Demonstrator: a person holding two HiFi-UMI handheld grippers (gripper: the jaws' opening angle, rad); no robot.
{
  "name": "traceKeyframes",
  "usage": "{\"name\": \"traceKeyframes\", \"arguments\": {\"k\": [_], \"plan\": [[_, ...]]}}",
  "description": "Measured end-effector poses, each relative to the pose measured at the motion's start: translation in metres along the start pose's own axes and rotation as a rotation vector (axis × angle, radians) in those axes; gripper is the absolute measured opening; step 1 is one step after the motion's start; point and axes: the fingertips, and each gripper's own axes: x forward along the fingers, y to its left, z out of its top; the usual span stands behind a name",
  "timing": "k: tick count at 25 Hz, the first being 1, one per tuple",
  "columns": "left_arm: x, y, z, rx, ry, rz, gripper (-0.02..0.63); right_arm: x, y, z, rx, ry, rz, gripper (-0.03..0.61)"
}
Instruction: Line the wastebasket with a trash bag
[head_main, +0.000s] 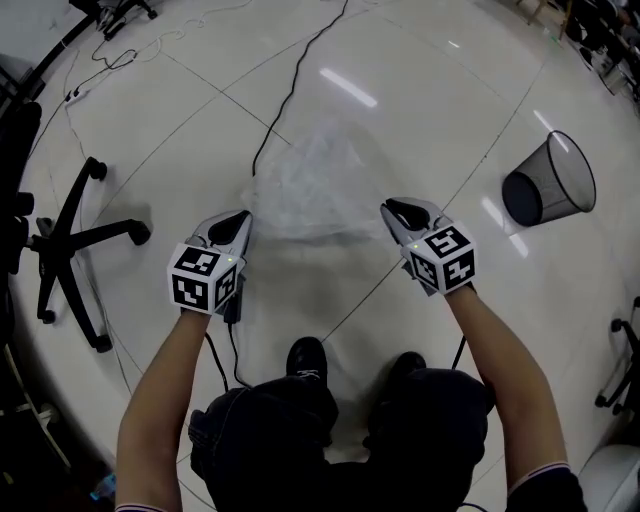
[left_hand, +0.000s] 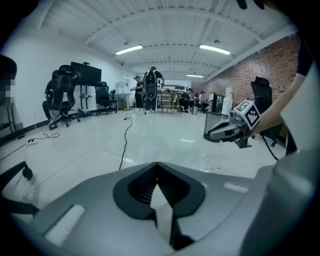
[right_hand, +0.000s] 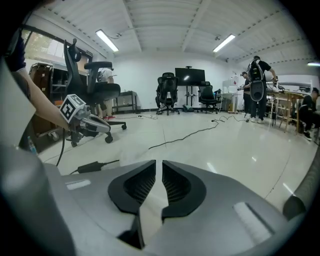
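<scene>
**Head view:** A person stands on a glossy white tile floor (head_main: 420, 90) with arms stretched forward. The left tool (head_main: 241, 216) and right tool (head_main: 391, 208) are level at mid-frame. A clear trash bag (head_main: 310, 185) is spread between them, and its lower edge runs from one tool's tip to the other's. The black mesh wastebasket (head_main: 552, 180) lies tipped on its side at the right edge of the frame, well apart from the bag. A black cable (head_main: 300, 70) snakes down from the top centre. An office chair base (head_main: 75, 240) sits at the left.

**Left gripper view:** The left tool's jaws are pressed together at the tips, pinching a pale strip of the bag's film between the pads. At right, the right tool hangs at the end of a forearm, with the dark wastebasket just behind it.

**Right gripper view:** The right tool's jaws stand a narrow slit apart. Pale film shows low in the gap, with no pad pressing on it. The left tool appears at the left, before office chairs (right_hand: 167, 92) along the far wall.
</scene>
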Motion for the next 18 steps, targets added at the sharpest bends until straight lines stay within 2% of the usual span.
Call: {"name": "traceKeyframes", "arguments": {"k": [7, 12, 18], "plan": [[0.027, -0.008, -0.060, -0.041, 0.068, -0.019, 0.012, 0.012, -0.014, -0.065, -0.022, 0.135, -0.008, 0.103], [0.039, -0.020, -0.080, -0.058, 0.099, -0.041, 0.012, 0.024, -0.028, -0.097, -0.023, 0.208, -0.036, 0.178], [0.042, -0.023, -0.094, -0.076, 0.128, -0.053, 0.012, 0.039, -0.038, -0.121, -0.021, 0.269, -0.040, 0.192]]}}
